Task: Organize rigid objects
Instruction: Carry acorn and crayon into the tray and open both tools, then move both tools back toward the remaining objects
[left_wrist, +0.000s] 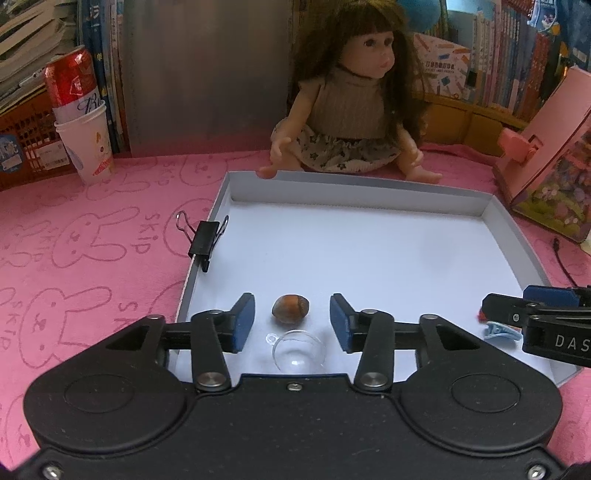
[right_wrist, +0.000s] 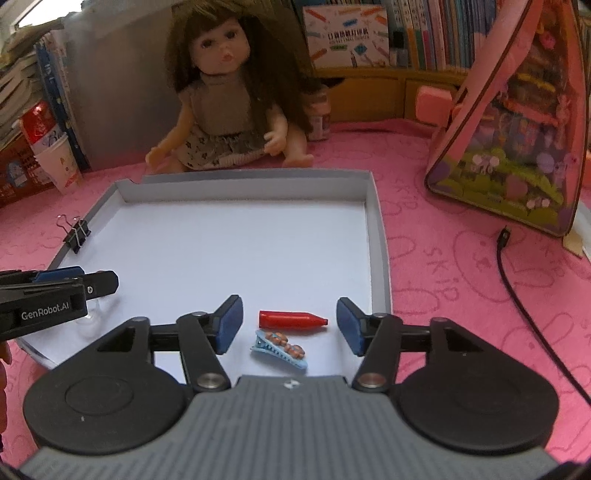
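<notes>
A shallow white tray (left_wrist: 369, 192) lies on the pink cloth; it also shows in the right wrist view (right_wrist: 380, 258). My left gripper (left_wrist: 291, 317) is open over its near left part, with a brown hazelnut (left_wrist: 290, 309) between the fingers and a clear plastic dome (left_wrist: 298, 350) just behind it. My right gripper (right_wrist: 290, 321) is open over the near right part, with a red cap-like piece (right_wrist: 291, 319) between the fingers and a blue hair clip (right_wrist: 279, 348) below it. A black binder clip (left_wrist: 204, 238) grips the tray's left wall.
A doll (left_wrist: 351, 99) sits behind the tray. A paper cup with a red can (left_wrist: 86, 140) stands at the back left. A pink toy bag (right_wrist: 517, 140) stands to the right, with a black cable (right_wrist: 517, 280) on the cloth. Books line the back.
</notes>
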